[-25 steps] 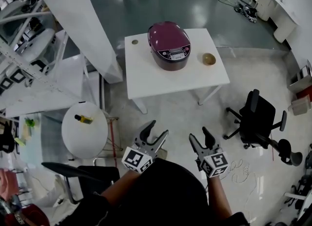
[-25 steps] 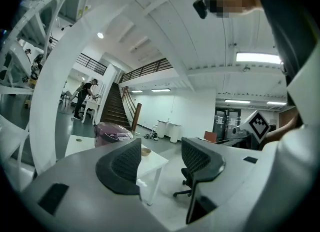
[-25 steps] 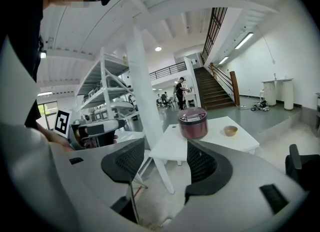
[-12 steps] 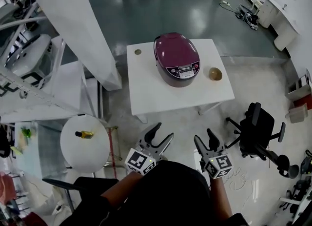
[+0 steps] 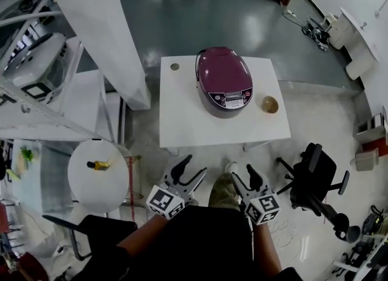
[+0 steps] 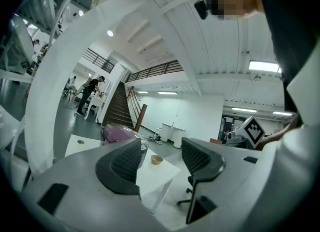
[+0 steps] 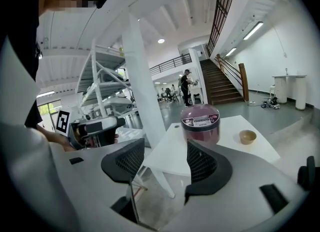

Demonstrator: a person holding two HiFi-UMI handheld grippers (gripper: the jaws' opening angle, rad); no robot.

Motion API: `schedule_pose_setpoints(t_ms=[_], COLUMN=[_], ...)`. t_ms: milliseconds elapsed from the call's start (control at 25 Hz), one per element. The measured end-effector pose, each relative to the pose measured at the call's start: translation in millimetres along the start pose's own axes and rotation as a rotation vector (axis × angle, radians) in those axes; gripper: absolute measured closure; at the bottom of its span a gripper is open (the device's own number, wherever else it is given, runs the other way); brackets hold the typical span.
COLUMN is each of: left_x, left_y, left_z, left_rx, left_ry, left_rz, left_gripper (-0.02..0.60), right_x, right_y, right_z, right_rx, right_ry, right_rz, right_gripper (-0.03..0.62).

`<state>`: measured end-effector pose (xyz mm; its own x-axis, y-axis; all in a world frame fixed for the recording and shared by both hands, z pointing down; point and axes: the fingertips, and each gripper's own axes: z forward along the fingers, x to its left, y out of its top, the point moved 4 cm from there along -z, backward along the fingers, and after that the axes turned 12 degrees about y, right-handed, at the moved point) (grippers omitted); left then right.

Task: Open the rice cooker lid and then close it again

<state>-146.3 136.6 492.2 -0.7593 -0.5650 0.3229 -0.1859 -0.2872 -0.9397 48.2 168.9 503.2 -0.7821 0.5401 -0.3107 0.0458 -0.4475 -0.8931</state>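
Left gripper (image 5: 193, 167) and right gripper (image 5: 242, 173) gape wide and empty (low in frame), probably because the shut rice cooker (image 5: 224, 81) sits well apart, upper middle.

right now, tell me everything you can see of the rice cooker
The rice cooker is a rounded, glossy maroon pot with its lid shut and a pale control panel on the front facing the person. It stands upright on the white table. A small tan bowl sits to its right, apart. Only the table touches it; the left gripper and right gripper are open, short of the table.
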Motion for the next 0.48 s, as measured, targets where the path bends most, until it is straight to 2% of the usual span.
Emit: schedule_pose_setpoints(t_ms=[160, 280, 400, 480], left_x=[-4.4, 0.7, 3.0, 2.7], left_y=[10.9, 20.8, 36.6, 45.7], left_z=[28.7, 52.1, 77.8, 96.7], left_rx=[-0.031, -0.05, -0.077, -0.092], left_ry=[0.047, 0.114, 0.189, 0.219], left_rz=[0.008, 0.021, 0.016, 0.027], left_gripper=[0.348, 0.348, 0.348, 0.348], right_x=[-32.3, -55.6, -81.3, -101.1], right_y=[18.0, 36.1, 64.3, 85.0], right_z=[19.9, 44.0, 63.5, 72.1], right_rx=[-0.019, -0.009, -0.019, -0.033], right_ry=[0.062, 0.136, 0.225, 0.251], right_rz=[-0.021, -0.076, -0.081, -0.115], right_gripper=[0.361, 0.361, 0.361, 0.361])
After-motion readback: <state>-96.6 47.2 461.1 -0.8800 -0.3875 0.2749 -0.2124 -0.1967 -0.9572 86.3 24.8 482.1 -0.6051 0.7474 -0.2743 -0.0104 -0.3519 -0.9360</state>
